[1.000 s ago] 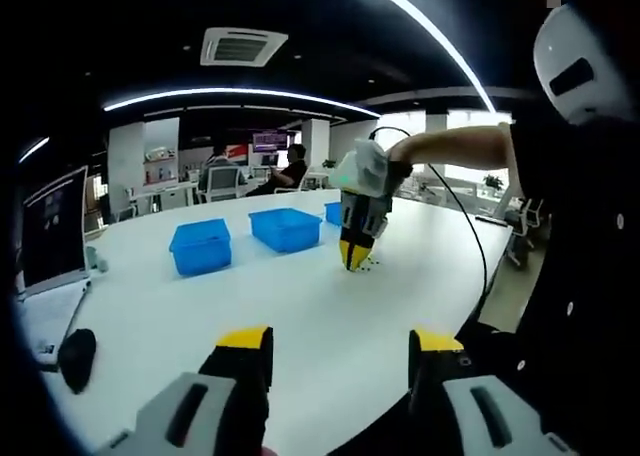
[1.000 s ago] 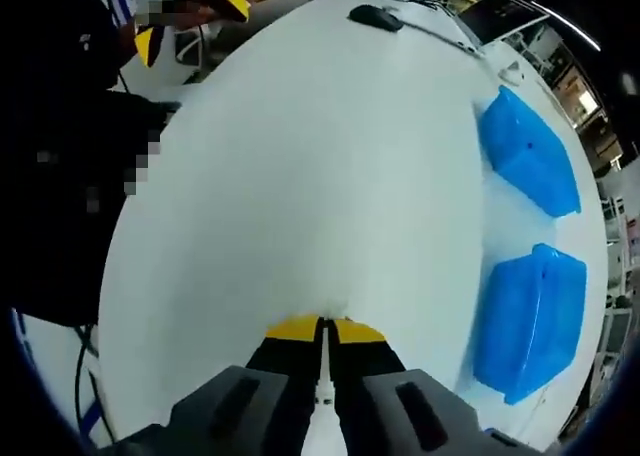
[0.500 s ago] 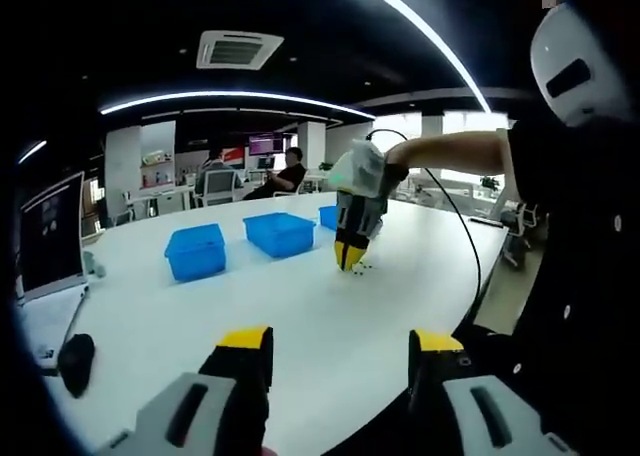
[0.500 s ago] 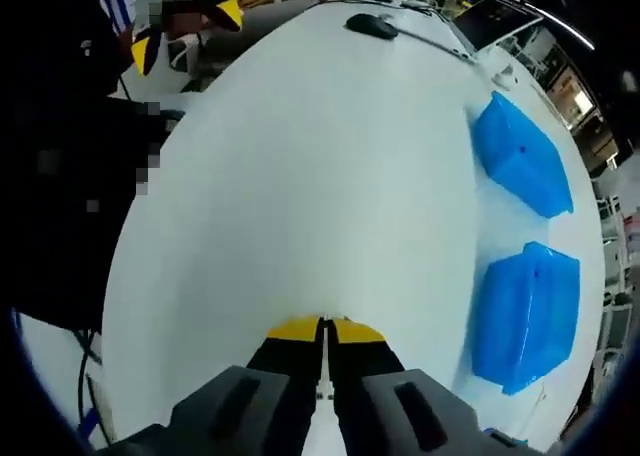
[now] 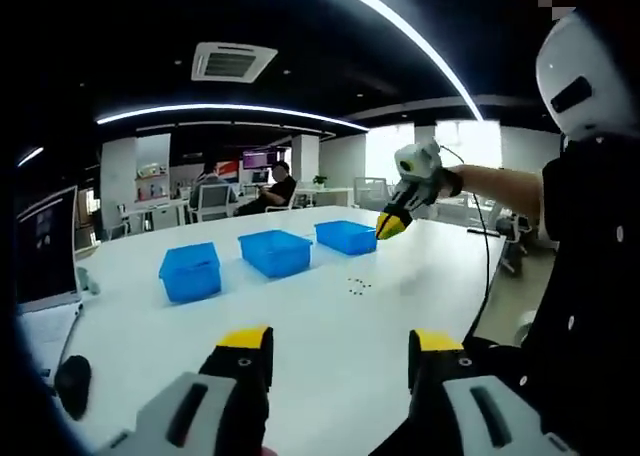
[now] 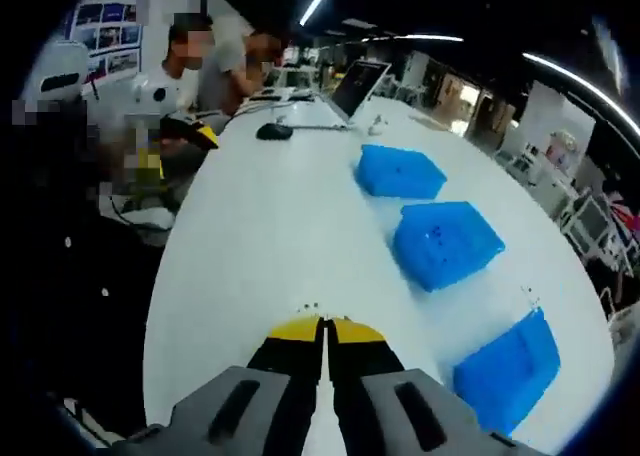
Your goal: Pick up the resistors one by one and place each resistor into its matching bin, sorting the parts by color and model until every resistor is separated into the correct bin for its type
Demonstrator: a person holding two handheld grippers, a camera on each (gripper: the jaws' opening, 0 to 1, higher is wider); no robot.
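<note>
You are holding the left gripper (image 5: pixel 340 351) low over the near edge of the white table (image 5: pixel 300 316), its two yellow-tipped jaws standing wide apart with nothing between them. In the left gripper view you are keeping the right gripper (image 5: pixel 388 226) raised in the air above the far right part of the table, just beside the rightmost bin (image 5: pixel 347 236) and clear of the surface.

In the right gripper view, the right gripper (image 6: pixel 326 328) is showing its jaws pressed together with only a thin seam between them. Whether a resistor is pinched in that seam is too small to tell.

A small cluster of dark specks, the resistors (image 5: pixel 358 286), is lying on the bare table in front of the bins, apart from both grippers. The same specks (image 6: pixel 310 307) are appearing in the right gripper view just beyond the closed jaw tips.

Three blue bins are sitting in a row on the table: the left bin (image 5: pixel 190 270), the middle bin (image 5: pixel 276 251) and the rightmost bin, each apart from its neighbour. Their contents cannot be made out.

A laptop (image 5: pixel 45 246) is standing open at the far left end of the table, with a dark mouse (image 5: pixel 72 386) near it. People are sitting at desks in the background.
</note>
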